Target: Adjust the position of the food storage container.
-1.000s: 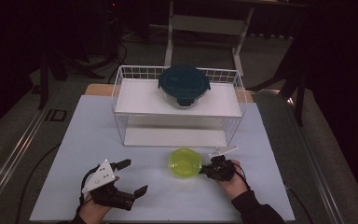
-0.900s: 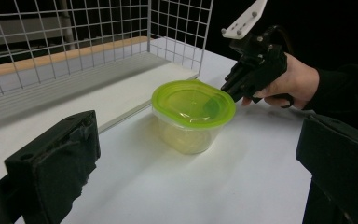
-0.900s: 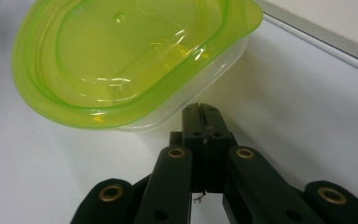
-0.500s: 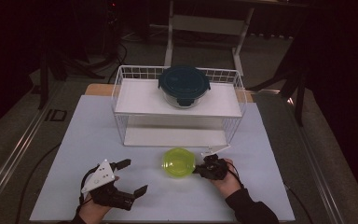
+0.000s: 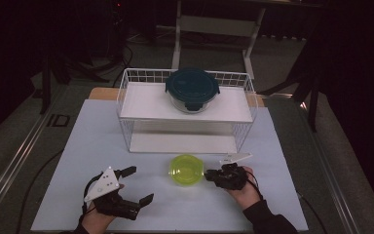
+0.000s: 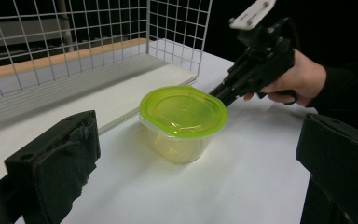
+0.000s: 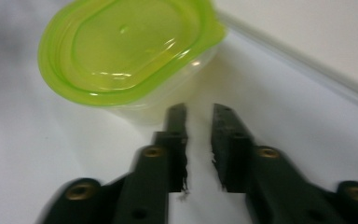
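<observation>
White table (image 5: 282, 146), green-lid tub (image 5: 186, 169), right gripper (image 5: 208, 175) jaws just parting, nothing btwn.

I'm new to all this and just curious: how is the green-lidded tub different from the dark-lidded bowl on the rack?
The tub has a bright yellow-green lid; the bowl has a dark teal one. The tub stands on the white table in front of the wire rack, while the bowl sits up on the rack's top shelf. The tub looks smaller than the bowl. Both are see-through containers with their lids on.
</observation>
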